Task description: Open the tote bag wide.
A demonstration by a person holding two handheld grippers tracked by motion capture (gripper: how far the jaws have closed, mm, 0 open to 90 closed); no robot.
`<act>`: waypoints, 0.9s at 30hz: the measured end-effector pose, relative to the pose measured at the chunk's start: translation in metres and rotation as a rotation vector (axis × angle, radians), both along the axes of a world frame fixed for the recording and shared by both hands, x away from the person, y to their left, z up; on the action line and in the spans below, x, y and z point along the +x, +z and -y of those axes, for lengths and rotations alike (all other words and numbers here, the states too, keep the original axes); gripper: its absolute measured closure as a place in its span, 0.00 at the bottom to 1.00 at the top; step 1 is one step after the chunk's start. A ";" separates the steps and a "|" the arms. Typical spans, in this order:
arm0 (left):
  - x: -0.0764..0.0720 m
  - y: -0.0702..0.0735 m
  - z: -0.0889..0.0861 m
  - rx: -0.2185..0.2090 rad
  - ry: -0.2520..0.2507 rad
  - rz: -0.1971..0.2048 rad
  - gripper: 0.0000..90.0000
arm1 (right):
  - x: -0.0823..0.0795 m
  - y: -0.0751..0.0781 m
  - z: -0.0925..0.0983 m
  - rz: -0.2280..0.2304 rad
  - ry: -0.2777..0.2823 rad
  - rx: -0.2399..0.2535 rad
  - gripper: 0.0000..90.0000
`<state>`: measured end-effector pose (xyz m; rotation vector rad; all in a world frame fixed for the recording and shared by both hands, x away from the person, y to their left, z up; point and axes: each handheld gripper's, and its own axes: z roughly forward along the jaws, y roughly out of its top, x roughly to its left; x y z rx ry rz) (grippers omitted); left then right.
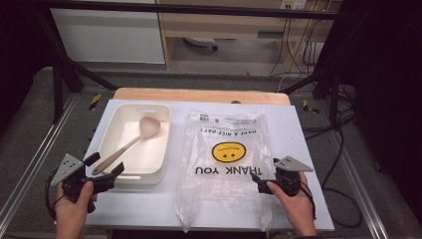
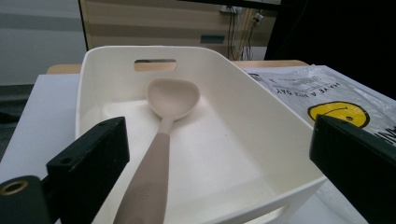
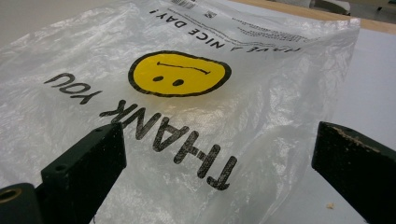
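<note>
My left tongs (image 1: 105, 167) stand wide at the lower left of the high view, jaws on either side of the spoon (image 1: 130, 143) handle without pressing it; the spoon lies in the white tub (image 1: 110, 130). My right tongs (image 1: 260, 178), lower right, gape wide and empty at the plastic bag (image 1: 224, 159), flat on the bench (image 1: 298, 149).

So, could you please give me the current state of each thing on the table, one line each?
Left gripper: open, jaws either side of the spoon handle, not gripping.
Right gripper: open, at the bag's edge, holding nothing.
Spoon: lying in the tub, handle over the near rim.
Tub: upright, holding the spoon.
Plastic bag: lying flat, crinkled.
</note>
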<state>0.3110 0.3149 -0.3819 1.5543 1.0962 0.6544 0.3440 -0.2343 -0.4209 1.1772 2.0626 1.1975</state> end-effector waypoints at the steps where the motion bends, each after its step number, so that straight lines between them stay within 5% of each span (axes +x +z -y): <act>1: 0.001 0.000 -0.002 -0.003 0.004 0.006 0.05 | 0.000 0.000 0.000 0.004 -0.003 0.001 0.05; 13: 0.003 0.000 -0.012 -0.013 0.037 0.008 0.05 | 0.029 0.005 -0.007 -0.029 -0.012 0.003 0.05; 27: 0.002 0.000 -0.007 0.007 0.034 0.007 0.05 | 0.065 0.015 -0.005 -0.006 -0.065 -0.013 0.10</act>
